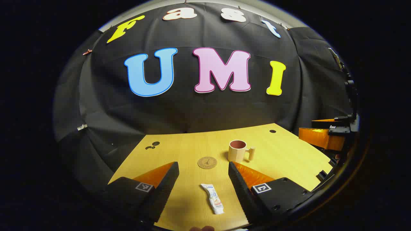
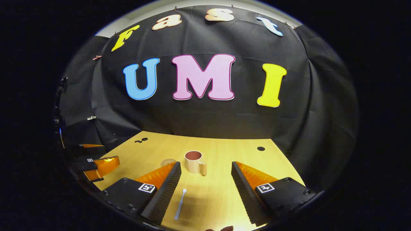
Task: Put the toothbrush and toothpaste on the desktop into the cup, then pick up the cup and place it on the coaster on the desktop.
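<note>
Toothpaste [image 1: 213, 198] lies lengthwise, cap away.

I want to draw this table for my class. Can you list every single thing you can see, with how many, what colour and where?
cup: one, cream outside, reddish-brown inside, standing upright on the desk, handle to its side
coaster: one, brown, round, flat on the desk beside the cup
toothpaste: one, white tube, lying on the desk between the left fingers
toothbrush: one, white, lying on the desk by the right gripper's fingers
desk: one, light wood, with small dark holes
left hand-held gripper: one, black and orange, open
right hand-held gripper: one, black and orange, open
</note>
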The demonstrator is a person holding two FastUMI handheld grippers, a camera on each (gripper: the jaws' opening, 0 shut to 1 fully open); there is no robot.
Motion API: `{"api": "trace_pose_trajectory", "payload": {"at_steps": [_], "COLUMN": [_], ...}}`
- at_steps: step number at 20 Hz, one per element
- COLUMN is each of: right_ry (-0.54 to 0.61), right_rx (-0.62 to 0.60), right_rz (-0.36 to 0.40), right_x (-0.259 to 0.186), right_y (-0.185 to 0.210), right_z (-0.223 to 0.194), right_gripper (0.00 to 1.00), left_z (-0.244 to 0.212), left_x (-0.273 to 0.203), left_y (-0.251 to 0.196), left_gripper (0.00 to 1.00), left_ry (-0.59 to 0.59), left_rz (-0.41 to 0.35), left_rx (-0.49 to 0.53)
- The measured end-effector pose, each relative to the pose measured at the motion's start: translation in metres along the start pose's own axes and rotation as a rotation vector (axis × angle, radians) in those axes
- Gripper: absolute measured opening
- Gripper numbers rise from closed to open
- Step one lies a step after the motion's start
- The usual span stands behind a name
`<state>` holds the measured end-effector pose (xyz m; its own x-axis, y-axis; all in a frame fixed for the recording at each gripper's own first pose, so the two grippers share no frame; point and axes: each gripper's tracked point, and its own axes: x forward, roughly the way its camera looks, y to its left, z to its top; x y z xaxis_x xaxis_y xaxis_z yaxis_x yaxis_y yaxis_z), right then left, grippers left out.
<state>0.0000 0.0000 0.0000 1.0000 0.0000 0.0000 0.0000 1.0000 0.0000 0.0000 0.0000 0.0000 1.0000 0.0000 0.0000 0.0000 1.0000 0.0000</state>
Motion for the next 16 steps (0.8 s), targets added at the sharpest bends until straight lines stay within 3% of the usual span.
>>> {"api": "trace_pose_trajectory", "payload": {"at_steps": [16], "right_ry": [0.024], "right_rx": [-0.008], "right_rz": [0.006], "right_x": [0.0062], "right_y": [-0.0023], "right_z": [-0.0075], "right_gripper": [0.97], "left_z": [-0.0120], "left_x": [0.0099], "left_y": [-0.0100], "left_gripper": [0.96], "left_ry": [0.034], "left_rz": [-0.007], "left_rx": [-0.016]}}
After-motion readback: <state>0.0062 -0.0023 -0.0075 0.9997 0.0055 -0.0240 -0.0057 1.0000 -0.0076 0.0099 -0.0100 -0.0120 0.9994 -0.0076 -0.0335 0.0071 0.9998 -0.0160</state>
